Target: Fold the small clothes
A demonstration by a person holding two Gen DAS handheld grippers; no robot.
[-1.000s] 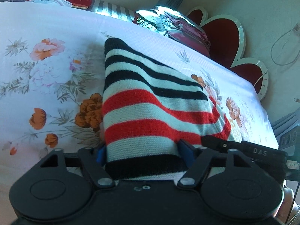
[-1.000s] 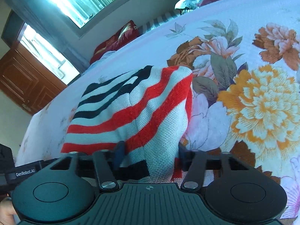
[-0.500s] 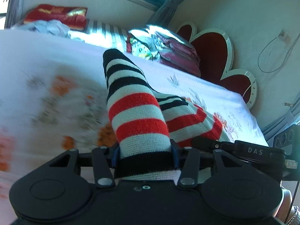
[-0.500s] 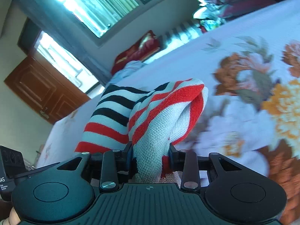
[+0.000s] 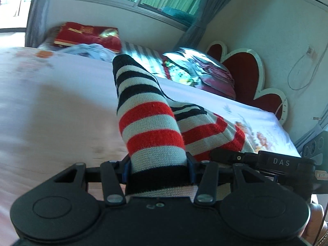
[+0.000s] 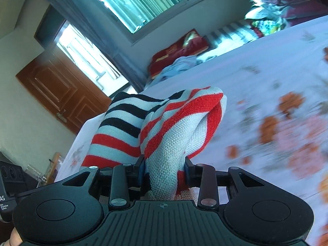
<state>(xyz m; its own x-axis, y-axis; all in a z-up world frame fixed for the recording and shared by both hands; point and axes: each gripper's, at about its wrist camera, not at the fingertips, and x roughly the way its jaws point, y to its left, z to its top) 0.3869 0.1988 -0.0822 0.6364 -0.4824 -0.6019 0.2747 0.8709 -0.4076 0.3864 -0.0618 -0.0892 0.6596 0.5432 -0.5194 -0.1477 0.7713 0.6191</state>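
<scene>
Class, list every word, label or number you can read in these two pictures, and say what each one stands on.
"DAS": white letters on the black right gripper, seen in the left wrist view.
"AS": cut off at the frame edge, on the black left gripper; the small lines beneath are unreadable.
White tag beside "DAS": too small to read.
Gold marks on the red cushion: blurred.

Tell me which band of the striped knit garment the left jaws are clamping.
The black hem band of the striped knit garment, nearest the left gripper; red and pale bands lie beyond.
</scene>
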